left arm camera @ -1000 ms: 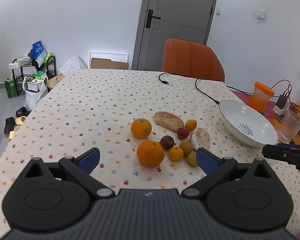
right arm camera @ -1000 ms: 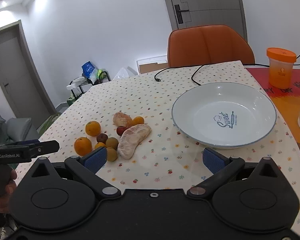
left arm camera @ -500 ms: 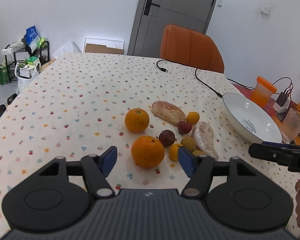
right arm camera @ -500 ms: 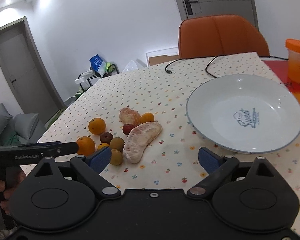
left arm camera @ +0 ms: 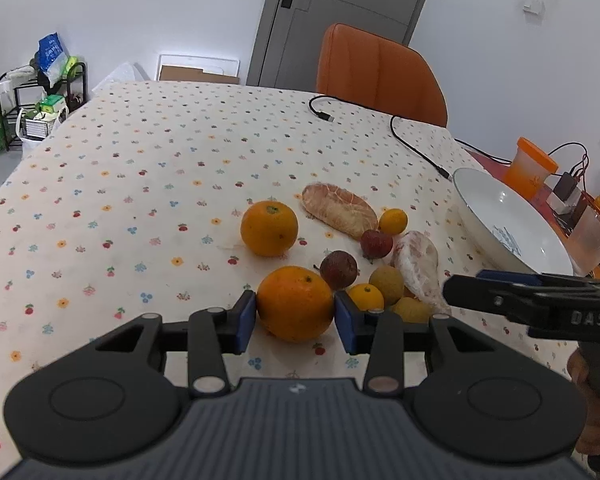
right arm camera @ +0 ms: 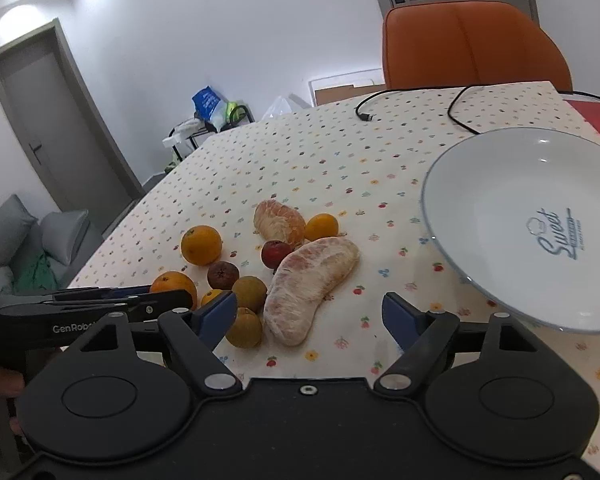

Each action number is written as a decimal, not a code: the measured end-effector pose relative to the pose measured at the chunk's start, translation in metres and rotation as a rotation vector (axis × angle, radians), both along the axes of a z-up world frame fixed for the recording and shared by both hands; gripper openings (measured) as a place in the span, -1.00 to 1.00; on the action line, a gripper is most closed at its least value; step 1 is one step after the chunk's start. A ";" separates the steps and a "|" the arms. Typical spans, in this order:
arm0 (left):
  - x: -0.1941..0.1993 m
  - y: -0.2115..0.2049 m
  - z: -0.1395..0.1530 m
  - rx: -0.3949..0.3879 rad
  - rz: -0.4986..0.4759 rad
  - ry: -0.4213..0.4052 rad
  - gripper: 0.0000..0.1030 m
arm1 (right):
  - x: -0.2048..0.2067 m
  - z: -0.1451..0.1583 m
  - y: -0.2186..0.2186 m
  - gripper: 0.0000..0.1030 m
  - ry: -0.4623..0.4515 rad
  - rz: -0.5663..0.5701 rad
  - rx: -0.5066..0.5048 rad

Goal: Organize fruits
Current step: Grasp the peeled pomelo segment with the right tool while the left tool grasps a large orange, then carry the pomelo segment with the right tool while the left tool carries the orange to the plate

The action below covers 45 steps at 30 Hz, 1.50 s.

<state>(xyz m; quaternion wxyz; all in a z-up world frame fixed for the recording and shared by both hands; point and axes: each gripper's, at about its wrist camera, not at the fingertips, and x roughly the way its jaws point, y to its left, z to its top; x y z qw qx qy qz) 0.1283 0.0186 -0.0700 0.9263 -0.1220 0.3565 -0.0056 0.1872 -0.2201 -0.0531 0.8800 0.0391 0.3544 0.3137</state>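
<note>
The left gripper [left arm camera: 295, 317] was clenched on the near orange [left arm camera: 296, 302], its blue pads touching both flanks. Just behind that orange sat a dark fruit [left arm camera: 339, 269], with a small mandarin [left arm camera: 366, 297] crowding the right pad and a second orange [left arm camera: 269, 228] farther back. The right gripper [right arm camera: 310, 315] hung released above a peeled pomelo segment [right arm camera: 310, 281]. Right of the orange cluster lay the white plate [right arm camera: 480, 184]; left of it the tablecloth [left arm camera: 120, 200] lay bare.

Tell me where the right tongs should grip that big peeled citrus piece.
Grip the peeled citrus piece across its narrow middle, coming from above. It lies flat, long and curved, and the brown fruit crowds its left side. The right tongs are open.
</note>
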 end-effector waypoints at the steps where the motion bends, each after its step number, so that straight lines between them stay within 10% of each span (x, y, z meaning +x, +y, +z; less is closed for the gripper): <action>1: 0.000 0.000 0.000 -0.001 -0.002 -0.002 -0.20 | 0.001 -0.001 0.002 0.45 0.002 0.003 -0.004; 11: -0.003 0.017 0.001 0.023 0.065 -0.005 -0.21 | 0.021 -0.009 0.017 0.12 0.026 -0.002 -0.024; 25: -0.013 0.030 0.002 0.013 0.116 -0.024 -0.21 | 0.025 -0.012 0.045 0.17 -0.050 0.019 -0.121; 27: -0.016 0.030 0.003 0.013 0.118 -0.030 -0.21 | 0.024 -0.013 0.045 -0.09 -0.071 -0.003 -0.137; 45: -0.007 -0.004 0.022 0.013 0.063 -0.097 -0.21 | 0.010 0.013 0.003 -0.20 -0.104 -0.030 -0.015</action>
